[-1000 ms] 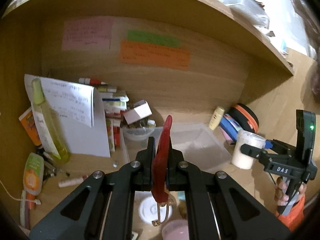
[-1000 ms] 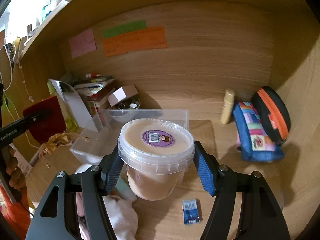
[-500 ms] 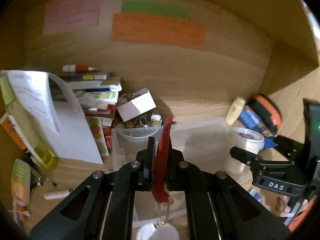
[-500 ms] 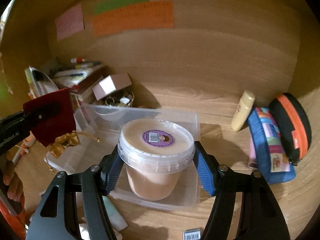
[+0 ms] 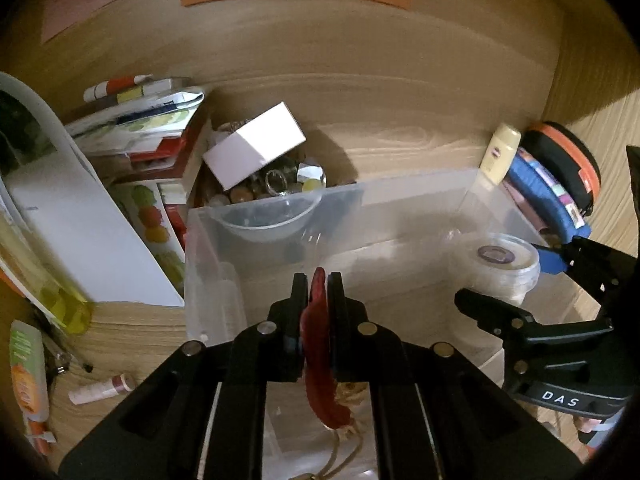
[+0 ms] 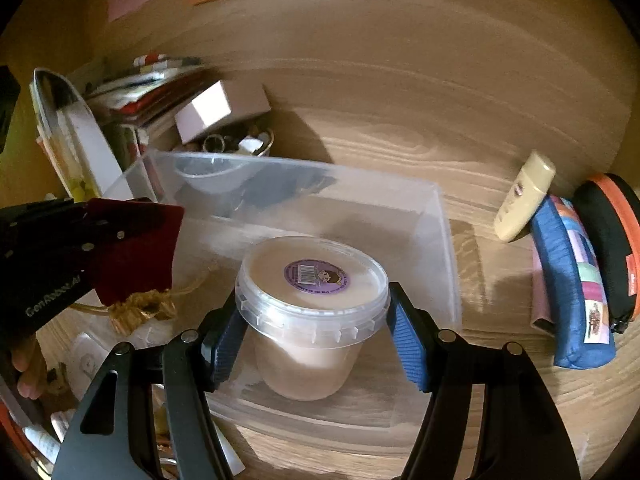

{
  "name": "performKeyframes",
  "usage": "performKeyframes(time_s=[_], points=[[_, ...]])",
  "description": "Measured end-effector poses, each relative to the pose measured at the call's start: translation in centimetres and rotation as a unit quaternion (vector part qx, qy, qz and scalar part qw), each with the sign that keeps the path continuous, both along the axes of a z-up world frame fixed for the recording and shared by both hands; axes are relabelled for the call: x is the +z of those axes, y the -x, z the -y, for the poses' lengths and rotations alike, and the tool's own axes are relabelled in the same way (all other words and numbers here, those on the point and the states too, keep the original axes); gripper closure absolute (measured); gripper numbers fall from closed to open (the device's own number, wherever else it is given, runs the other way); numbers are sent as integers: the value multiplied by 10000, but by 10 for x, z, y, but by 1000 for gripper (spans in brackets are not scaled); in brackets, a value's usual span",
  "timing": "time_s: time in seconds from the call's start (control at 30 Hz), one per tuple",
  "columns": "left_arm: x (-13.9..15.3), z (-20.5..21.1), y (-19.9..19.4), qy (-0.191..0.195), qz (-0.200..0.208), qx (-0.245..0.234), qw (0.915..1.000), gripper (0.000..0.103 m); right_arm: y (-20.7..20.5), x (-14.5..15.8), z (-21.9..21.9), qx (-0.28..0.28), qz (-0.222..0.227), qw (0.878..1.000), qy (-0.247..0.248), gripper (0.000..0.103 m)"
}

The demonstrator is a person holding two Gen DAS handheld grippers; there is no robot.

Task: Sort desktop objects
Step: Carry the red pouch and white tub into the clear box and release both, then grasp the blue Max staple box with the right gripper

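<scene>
A: both hands came down over the clear bin (image 6: 440, 216) in the last sec. Right hand-held gripper (image 6: 316, 332) still clamped on the lidded tub (image 6: 314, 280), now hanging inside it.

B: left hand-held gripper (image 5: 318, 284)?

A: pinched shut on the red pouch (image 6: 136, 252), above the bin's left side. Prob both drop next.

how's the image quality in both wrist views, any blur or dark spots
Left wrist view: dim, dark fisheye corners; paper stack smeared, red pouch sharp. Right wrist view: back wall and clear bin streaked by motion blur; lidded tub crisp, its barcode sticker visible.
</scene>
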State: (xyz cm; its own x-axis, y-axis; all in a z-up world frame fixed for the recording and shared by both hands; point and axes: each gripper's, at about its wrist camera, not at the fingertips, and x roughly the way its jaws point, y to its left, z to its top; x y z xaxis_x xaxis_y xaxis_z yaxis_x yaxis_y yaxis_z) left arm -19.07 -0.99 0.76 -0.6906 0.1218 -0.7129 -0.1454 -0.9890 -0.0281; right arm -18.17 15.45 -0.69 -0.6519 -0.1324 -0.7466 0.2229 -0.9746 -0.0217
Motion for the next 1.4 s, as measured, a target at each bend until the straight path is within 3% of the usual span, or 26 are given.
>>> performKeyframes(time_s=[0.1, 0.17, 0.23, 0.3, 0.4, 0.5, 0.77, 0.9, 1.0, 1.23, 1.4], points=[[-1, -8, 0, 125, -23, -47, 9999, 96, 2, -1, 2, 11, 47, 10000, -9, 39], [-1, -11, -1, 161, -25, -72, 9998, 88, 2, -1, 3, 6, 65, 10000, -48, 39], [-1, -13, -4, 198, -43, -89, 9998, 61, 1, -1, 3, -1, 72, 9999, -77, 39], [2, -15, -9, 226, -124, -70, 9996, 44, 1, 1, 3, -23, 95, 9999, -107, 37], [8, -14, -17, 331, -300, -37, 9990, 43, 0, 2, 4, -45, 128, 9998, -132, 33], [15, -9, -21, 181, -373, -21, 9991, 35, -4, 7, 5, -65, 75, 9999, -128, 27], [37, -7, -34, 77, -585, 30, 9983, 27, -41, 34, 10, -62, -481, 9981, -368, 20], [52, -7, -50, 67, -764, -18, 9971, 20, -59, 45, 3, -80, -642, 9971, -390, 17], [60, -6, -64, 58, -836, -12, 9965, 8, -70, 49, -5, -114, -703, 9968, -375, 17], [72, 5, -96, -220, -808, -75, 9965, 4, -96, 57, -25, -338, -760, 9962, -258, 17], [64, 18, -111, -253, -602, -3, 9979, 4, -114, 57, -41, -525, -823, 9946, -344, 17]])
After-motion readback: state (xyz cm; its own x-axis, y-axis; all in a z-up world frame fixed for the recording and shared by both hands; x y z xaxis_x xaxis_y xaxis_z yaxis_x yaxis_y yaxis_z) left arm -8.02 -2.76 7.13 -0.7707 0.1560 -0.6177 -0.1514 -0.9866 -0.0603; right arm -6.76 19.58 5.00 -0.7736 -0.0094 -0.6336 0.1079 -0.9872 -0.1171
